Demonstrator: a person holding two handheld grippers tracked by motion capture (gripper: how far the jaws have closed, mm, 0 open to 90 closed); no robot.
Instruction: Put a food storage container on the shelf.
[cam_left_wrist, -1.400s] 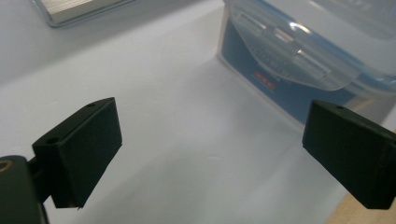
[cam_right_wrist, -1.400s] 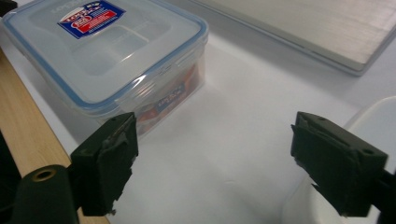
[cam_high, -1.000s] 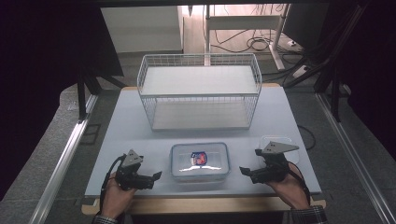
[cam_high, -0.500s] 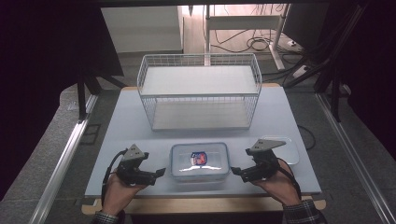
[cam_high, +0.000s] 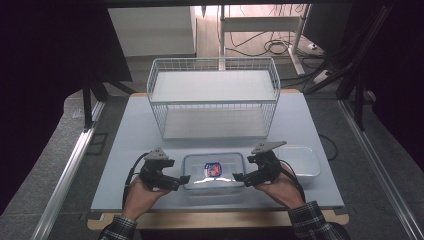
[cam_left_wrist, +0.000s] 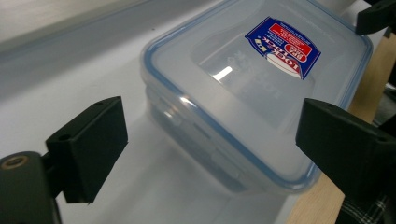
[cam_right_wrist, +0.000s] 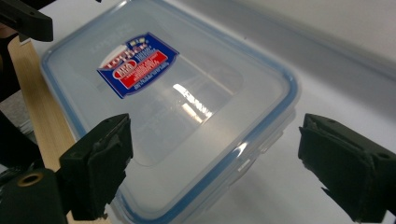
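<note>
both open grippers, left gripper (cam_high: 183, 179) and right gripper (cam_high: 237, 176), have closed in on the lidded food container (cam_high: 214, 171) (neither grips it), ready to grasp.

The clear plastic lidded box with the blue seal (cam_left_wrist: 243, 107) is cut off by the left gripper view's top edge at its far end. Its red and blue label's (cam_high: 213, 169) print is too small to read from above. The right hand (cam_high: 280, 187) hides the near left corner of the shallow white rectangular tray (cam_high: 302, 161).

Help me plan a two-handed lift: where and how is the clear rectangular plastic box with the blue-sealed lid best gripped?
Probably by its two short ends. The clear plastic box lies flat, lid on; the left gripper and right gripper already flank those ends, jaws open. Each could come in sideways and pinch the lid rim and the latch flap below it.
</note>
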